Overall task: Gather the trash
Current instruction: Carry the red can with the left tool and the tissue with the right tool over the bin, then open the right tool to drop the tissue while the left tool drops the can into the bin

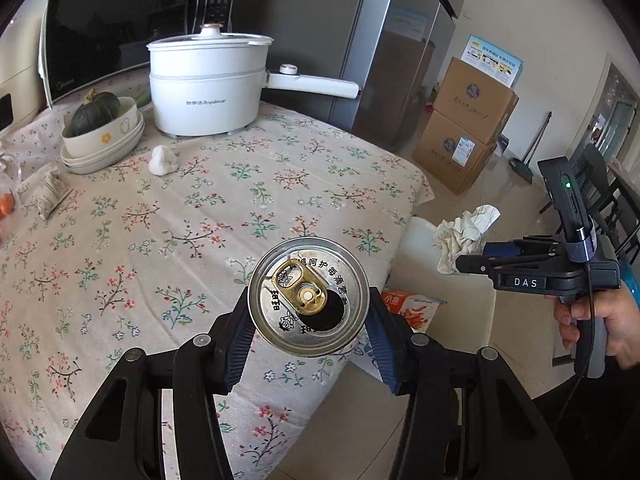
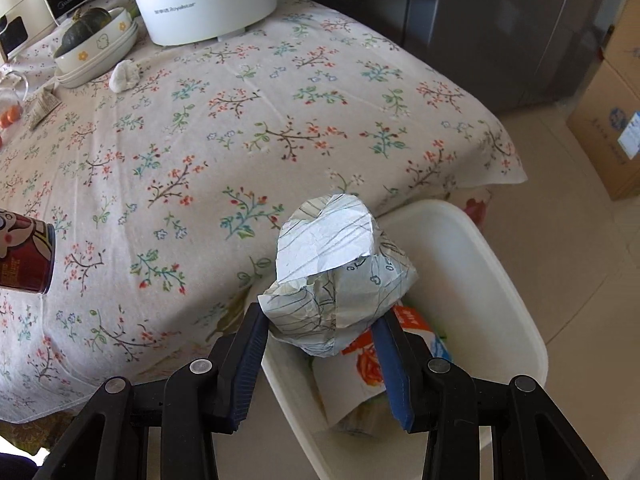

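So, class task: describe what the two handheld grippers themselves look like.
Both are black linkage frames with silver pivot pins and ribbed dark-blue fingers. The right gripper, seen from the left gripper, bears a white "DAS" label, a green-lit black module and a black cable.

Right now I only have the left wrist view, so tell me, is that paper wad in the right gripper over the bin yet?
Observer: The crumpled paper hangs over the white bin's near edge.
Operator: Anything in the bin already?
Observer: Yes, an orange and white printed wrapper lies inside.
Operator: What does my can look like from the side?
Observer: The can is dark red with a cartoon print.
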Demonstrator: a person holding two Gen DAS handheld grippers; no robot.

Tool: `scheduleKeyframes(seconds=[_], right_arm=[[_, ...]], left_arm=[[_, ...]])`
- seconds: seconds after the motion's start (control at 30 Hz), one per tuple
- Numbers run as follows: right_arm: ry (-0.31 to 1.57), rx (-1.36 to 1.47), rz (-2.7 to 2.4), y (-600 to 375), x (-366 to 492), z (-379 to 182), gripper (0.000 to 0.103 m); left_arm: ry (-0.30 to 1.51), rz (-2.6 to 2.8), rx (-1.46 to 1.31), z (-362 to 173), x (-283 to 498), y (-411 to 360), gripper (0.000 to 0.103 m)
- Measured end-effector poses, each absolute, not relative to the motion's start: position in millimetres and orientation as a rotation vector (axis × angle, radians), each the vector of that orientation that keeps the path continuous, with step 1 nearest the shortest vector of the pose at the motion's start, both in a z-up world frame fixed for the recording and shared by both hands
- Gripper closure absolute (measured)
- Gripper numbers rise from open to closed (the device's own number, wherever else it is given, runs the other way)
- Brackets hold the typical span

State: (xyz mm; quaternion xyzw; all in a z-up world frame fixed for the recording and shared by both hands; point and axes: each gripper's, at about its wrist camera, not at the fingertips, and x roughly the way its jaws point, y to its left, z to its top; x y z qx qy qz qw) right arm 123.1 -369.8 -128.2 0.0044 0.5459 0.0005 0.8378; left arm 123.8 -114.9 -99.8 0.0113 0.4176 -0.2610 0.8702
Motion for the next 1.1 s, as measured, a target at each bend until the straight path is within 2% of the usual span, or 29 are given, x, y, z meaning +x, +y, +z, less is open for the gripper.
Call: scheduleKeyframes(seconds=[0.43,0.87,0.93,0.97,1.0,1.1], right_arm=[[1.221,0.122,-0.111,-440,103,-143,0.055],[1.252,0.150,-0.163,-469,92,-153,0.055],[1.253,0.157,-0.170,-471,92,-152,0.055],[1.253,0.161,-0.172,-472,92,-152,0.055],[1.253,0.165,-0.173,-473,92,-152,0.055],[1.257,0.162,-0.170,-469,94,-152,0.055]], left_arm=[[0.906,-0.735,0.123,-129,109,-236,0.048],[0.908,-0.769,0.175,-158,123,-274,0.047],[0.907,-0.756,0.184,-154,125,-274,0.033],[0.909,-0.733,0.194,-152,127,-272,0.018],[0.909,-0.715,0.199,-149,128,-269,0.012],[0.923,-0.663,0.186,-142,132,-255,0.011]])
